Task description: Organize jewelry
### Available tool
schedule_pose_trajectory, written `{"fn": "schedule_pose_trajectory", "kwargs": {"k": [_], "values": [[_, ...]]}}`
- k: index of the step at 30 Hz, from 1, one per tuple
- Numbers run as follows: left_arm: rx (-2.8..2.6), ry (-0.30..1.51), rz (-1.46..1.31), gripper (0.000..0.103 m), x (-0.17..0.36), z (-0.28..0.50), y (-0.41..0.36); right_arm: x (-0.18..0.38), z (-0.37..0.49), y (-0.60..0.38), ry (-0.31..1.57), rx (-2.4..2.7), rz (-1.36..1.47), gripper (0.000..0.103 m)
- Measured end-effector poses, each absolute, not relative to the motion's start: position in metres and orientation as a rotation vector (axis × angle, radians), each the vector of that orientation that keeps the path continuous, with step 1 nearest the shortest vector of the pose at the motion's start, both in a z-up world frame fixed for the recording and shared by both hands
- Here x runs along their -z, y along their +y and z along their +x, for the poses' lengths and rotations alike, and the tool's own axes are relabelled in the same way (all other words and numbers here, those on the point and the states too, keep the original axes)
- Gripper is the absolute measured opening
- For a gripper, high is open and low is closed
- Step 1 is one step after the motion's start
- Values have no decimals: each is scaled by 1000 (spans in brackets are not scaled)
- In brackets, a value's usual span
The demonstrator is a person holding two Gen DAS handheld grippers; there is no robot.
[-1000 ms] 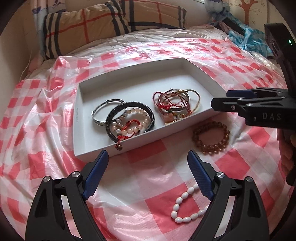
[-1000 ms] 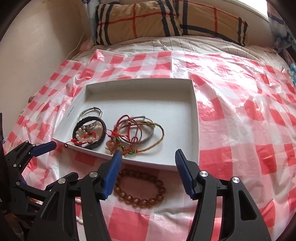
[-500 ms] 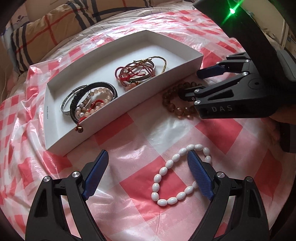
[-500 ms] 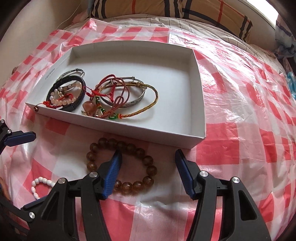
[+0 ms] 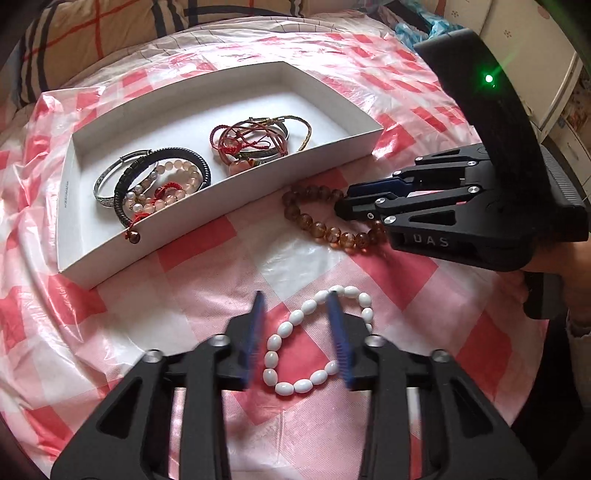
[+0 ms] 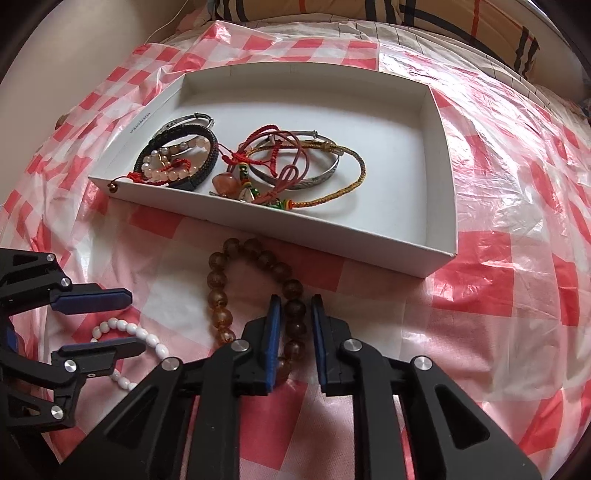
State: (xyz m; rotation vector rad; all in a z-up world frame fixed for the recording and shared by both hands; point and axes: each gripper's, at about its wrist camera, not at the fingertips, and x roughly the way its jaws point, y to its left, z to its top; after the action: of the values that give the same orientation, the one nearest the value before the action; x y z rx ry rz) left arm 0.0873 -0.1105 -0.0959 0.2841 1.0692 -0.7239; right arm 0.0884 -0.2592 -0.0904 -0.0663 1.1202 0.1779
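Observation:
A white tray [image 5: 229, 205] on a red-checked plastic sheet holds several bracelets; it also shows in the right wrist view [image 6: 439, 206]. A white bead bracelet [image 5: 306, 384] lies in front of it, with my left gripper [image 5: 297, 299] half closed over it, one finger [image 5: 338, 332] inside the loop. A brown bead bracelet [image 5: 317, 223] lies near the tray's front wall. In the right wrist view my right gripper [image 6: 295, 306] is shut on the brown bracelet's [image 6: 218, 295] right side. The white bracelet [image 6: 125, 328] and left gripper [image 6: 129, 321] show at left.
Plaid pillows [image 5: 92, 33] lie behind the tray at the head of the bed. The plastic sheet [image 6: 517, 184] is wrinkled to the right. The right gripper's body [image 5: 498, 206] and the hand holding it fill the right side of the left wrist view.
Both grippers have come down and narrowed. The right one has closed on the brown bracelet's beads. The left one has moved onto the white bracelet and is partly closed, its fingers blurred.

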Motion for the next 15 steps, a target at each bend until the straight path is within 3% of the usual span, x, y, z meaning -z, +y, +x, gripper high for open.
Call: {"fn": "schedule_pose_trajectory", "kwargs": {"k": [2, 4, 6, 15], "values": [[727, 1074, 331, 55, 103, 82, -115, 92, 89, -255, 1118, -175, -98, 19], [725, 1069, 394, 51, 107, 77, -122, 93, 90, -254, 1124, -186, -97, 15], [783, 1093, 359, 9, 103, 76, -123, 91, 91, -258, 1133, -227, -24, 12], [737, 963, 161, 7, 68, 90, -95, 67, 91, -285, 1062, -413, 326, 12]]}}
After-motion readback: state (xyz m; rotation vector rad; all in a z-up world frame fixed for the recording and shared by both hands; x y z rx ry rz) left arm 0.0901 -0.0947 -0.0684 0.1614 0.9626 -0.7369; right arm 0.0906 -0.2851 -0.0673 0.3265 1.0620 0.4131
